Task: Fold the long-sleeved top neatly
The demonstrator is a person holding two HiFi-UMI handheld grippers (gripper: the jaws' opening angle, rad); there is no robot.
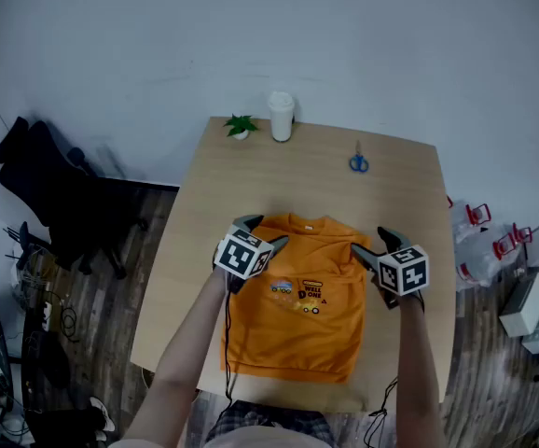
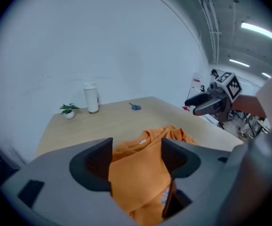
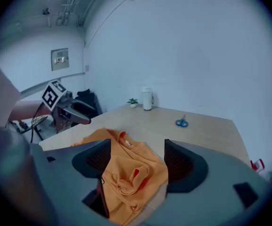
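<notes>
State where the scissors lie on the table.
In the head view, the scissors lie far right on the table, right of the white cup.

In the head view my left gripper (image 1: 265,231) and my right gripper (image 1: 368,241) cover both shoulders of the orange top (image 1: 297,329), so I cannot tell how its sleeves lie. The print (image 1: 302,294) on the chest is too small for me to read. In the left gripper view my own grey body hides the lower part of the top, and in the right gripper view it is the same. The red and white things (image 1: 482,241) on the floor (image 1: 493,381) at the right are too small to name. The bottom edge of the head view cuts off my forearms (image 1: 181,381).
</notes>
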